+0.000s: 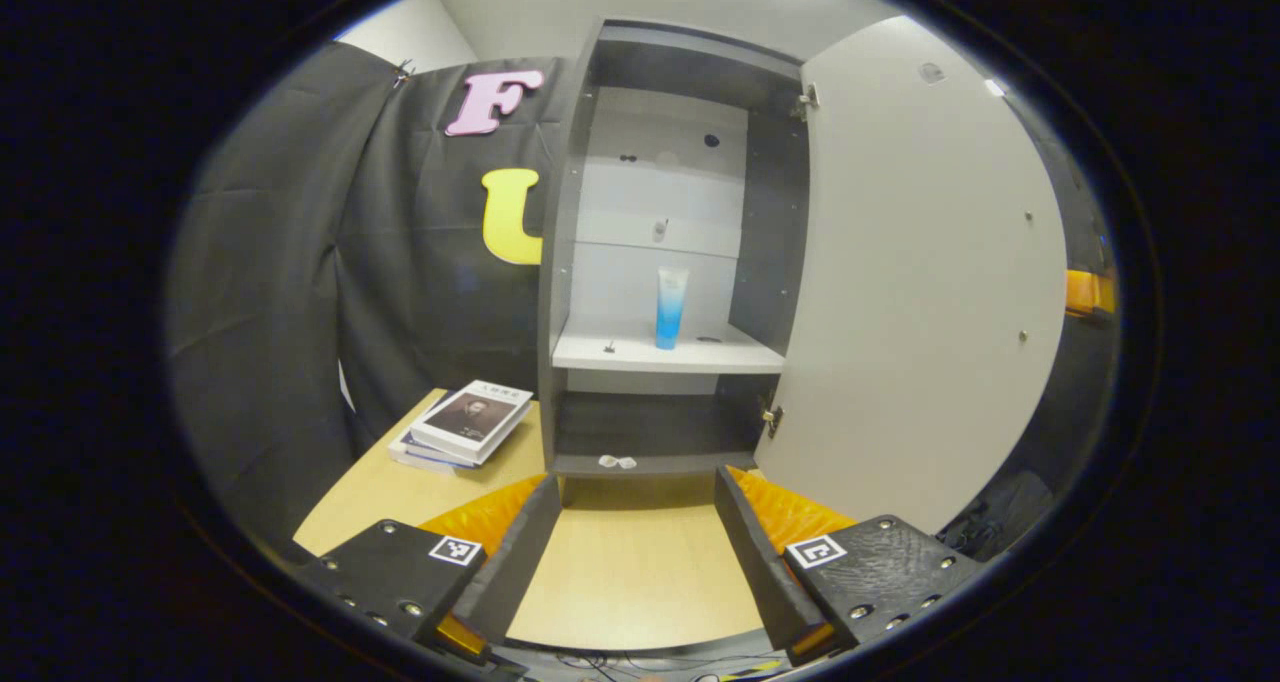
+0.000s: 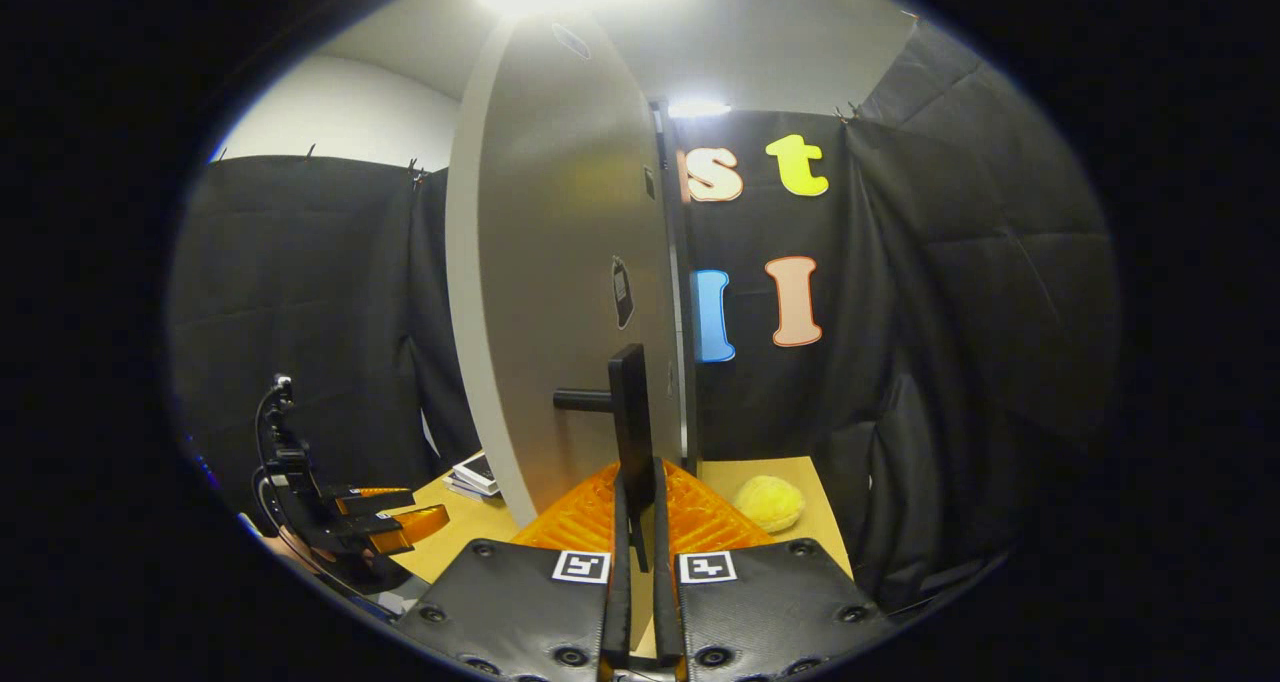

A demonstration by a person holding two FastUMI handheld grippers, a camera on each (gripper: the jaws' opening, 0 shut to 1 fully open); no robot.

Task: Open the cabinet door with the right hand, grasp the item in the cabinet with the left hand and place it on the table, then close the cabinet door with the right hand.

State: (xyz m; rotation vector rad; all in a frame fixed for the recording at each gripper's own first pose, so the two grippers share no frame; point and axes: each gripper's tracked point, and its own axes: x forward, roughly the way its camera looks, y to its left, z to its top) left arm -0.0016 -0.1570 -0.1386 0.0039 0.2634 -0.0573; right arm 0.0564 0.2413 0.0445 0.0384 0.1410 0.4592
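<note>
In the left gripper view I find the left gripper (image 1: 634, 552) with its jaws spread wide, holding nothing and touching nothing, above the pale wooden tabletop (image 1: 620, 572). The task's item, a slim blue-and-clear plastic tube (image 1: 670, 307), stands upright on the white middle shelf (image 1: 668, 356) of the tall grey cabinet (image 1: 672, 252), well ahead of the jaws and roughly in line with the gap between them. The cabinet's light grey door (image 1: 920, 282) stands swung open to the right. A stack of books (image 1: 462, 426) lies on the table left of the cabinet. Small objects on the shelves are too small for me to identify. In the right gripper view, the right gripper (image 2: 637, 537) has its jaws closed together on the door's black bar handle (image 2: 628, 432), which rises upright between them. The door (image 2: 560, 292) faces this camera and hides the cabinet interior. The left gripper (image 2: 385, 522) shows at lower left, partly cut off. A yellow fuzzy ball (image 2: 768, 503) sits on the table right of the door.
</note>
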